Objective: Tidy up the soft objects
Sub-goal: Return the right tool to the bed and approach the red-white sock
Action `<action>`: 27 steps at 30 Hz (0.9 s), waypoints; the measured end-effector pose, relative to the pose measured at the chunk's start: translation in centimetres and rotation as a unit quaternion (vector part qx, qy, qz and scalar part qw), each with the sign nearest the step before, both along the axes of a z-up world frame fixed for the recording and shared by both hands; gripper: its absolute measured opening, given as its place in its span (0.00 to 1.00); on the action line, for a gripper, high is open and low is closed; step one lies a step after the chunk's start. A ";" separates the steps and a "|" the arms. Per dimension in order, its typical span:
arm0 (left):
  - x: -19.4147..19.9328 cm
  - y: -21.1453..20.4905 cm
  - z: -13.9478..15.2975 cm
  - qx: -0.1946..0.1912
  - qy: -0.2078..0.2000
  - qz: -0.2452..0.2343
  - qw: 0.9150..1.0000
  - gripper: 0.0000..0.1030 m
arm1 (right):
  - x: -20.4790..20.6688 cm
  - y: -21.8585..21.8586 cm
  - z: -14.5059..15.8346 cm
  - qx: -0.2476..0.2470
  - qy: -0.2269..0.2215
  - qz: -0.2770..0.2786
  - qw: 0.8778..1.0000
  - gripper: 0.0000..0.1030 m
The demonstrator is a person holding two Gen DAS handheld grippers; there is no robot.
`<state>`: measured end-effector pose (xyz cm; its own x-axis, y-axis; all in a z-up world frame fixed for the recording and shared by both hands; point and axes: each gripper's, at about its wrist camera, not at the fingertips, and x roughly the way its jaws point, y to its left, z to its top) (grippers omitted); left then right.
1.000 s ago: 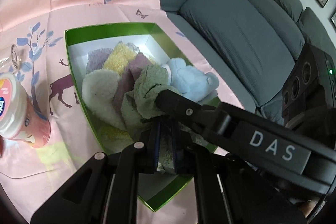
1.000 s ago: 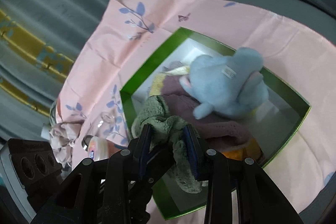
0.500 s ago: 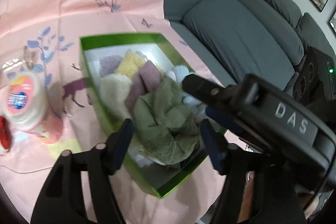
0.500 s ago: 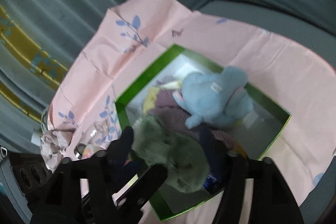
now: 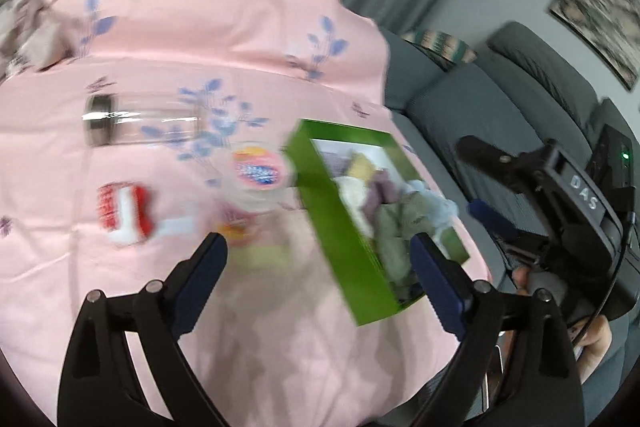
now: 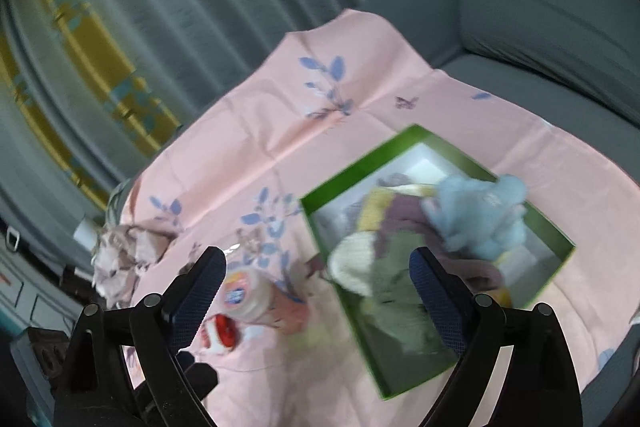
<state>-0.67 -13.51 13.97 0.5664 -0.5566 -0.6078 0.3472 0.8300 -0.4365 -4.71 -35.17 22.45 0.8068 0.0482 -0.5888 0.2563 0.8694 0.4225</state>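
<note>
With their jaws just opened wide and nothing between the blue pads, the left gripper (image 5: 318, 253) and the right gripper (image 6: 316, 267) are held above the pink printed tablecloth (image 6: 360, 99). Just beyond them, the sage-green fluffy cloth (image 6: 400, 291) is seen lying released in the green-rimmed shallow cardboard box (image 6: 340, 183), against a cream round pad (image 6: 352, 259) and a mauve towel (image 6: 404, 215). Farther in, a pale-blue plush toy (image 6: 480, 215) is rested on the pile. A white round-lidded tub (image 5: 258, 173) is seen beside the box.
</note>
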 end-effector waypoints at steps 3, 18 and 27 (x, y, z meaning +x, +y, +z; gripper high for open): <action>-0.8 3.3 0.1 0.015 -0.007 0.034 0.999 0.99 | 0.3 2.5 0.6 -0.019 -0.010 0.029 0.999 0.94; 0.1 18.0 -6.2 0.102 0.053 0.223 0.968 0.99 | 5.0 20.0 -3.1 -0.116 0.037 0.227 0.966 0.95; 0.6 21.0 -7.1 0.112 0.068 0.249 0.960 0.99 | 11.0 24.4 -12.1 -0.132 0.167 0.249 0.945 0.94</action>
<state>-0.10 7.48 6.89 0.6348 -0.0851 -0.7680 -0.1645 0.9562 -0.2420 6.31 -10.74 10.39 0.4902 0.1886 -0.8509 -0.1314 0.9811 0.1417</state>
